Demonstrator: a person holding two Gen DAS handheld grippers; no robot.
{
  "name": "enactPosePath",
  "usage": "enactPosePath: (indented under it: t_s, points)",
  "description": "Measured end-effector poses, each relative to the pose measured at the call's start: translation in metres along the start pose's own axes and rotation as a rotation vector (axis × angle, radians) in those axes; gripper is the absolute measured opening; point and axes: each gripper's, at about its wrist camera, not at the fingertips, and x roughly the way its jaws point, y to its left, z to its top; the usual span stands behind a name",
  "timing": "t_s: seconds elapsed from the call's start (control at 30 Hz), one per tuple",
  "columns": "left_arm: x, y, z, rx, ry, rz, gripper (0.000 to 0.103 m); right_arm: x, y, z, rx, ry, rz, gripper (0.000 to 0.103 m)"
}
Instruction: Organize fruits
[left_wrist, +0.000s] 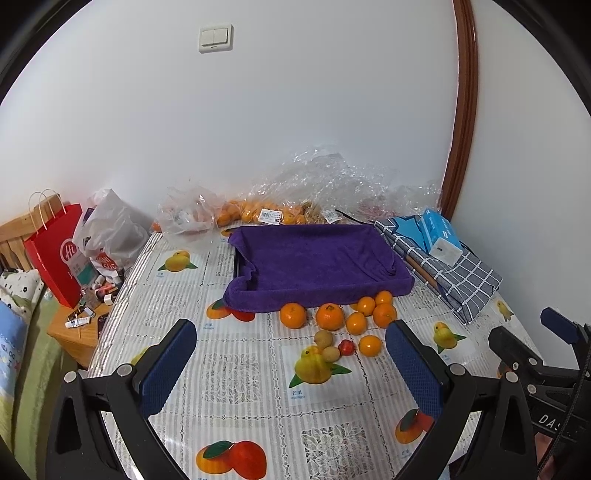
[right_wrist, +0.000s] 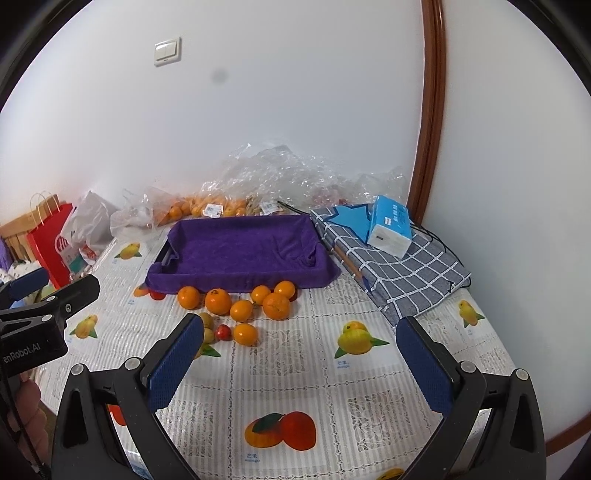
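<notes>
Here a shallow tray (left_wrist: 236, 264) draped in a soft purple towel (left_wrist: 317, 266) is sitting near the back of the table (left_wrist: 243, 373), and nothing is lying inside it. Just in front of its near edge, the oranges (left_wrist: 330, 316) are clustering loosely on the tabletop, with two small yellowish fruits (left_wrist: 324, 339) and one small red fruit (left_wrist: 346, 347) resting beside them. Behind the tray, crinkled clear plastic bags (left_wrist: 325, 177) are holding more oranges against the white wall (left_wrist: 295, 92). To the right, a blue tissue pack (right_wrist: 390, 226) is lying on a folded checked cloth (right_wrist: 406, 273). A glossy tablecloth printed with fruit is covering the table. The left gripper (left_wrist: 291, 347) is hovering with its jaws spread wide, gripping nothing; the right gripper (right_wrist: 301, 345) is likewise gaping wide and carrying nothing.
</notes>
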Motion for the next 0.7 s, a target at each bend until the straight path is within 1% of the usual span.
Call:
enactPosePath:
  t_s: [0.1,0.2,0.3,0.37,0.7]
  points:
    - [-0.0001,0.0023,-0.0007,-0.009,0.0,-0.008,0.103,-0.0002,0.0007,0.0002,-0.007,-0.003,-0.007,0.103]
    - [-0.0005,0.0037,-0.0014,-0.007,0.001,-0.001,0.103,-0.0007,0.0016,-0.0006,-0.004,-0.005,0.007,0.103]
    - [0.0003,0.0044,-0.0013,-0.003,0.01,-0.001,0.103,-0.0003,0.0029,-0.0002,-0.009,-0.007,-0.001,0.103]
    - [0.0,0.0039,-0.0022,0.003,0.008,0.005,0.103,0.0003,0.003,-0.001,0.0,-0.004,0.012,0.103]
    - [-0.0015,0.0042,-0.0031,-0.008,0.005,-0.016,0.103,0.0019,0.0049,-0.0046,-0.008,-0.001,0.011,0.103]
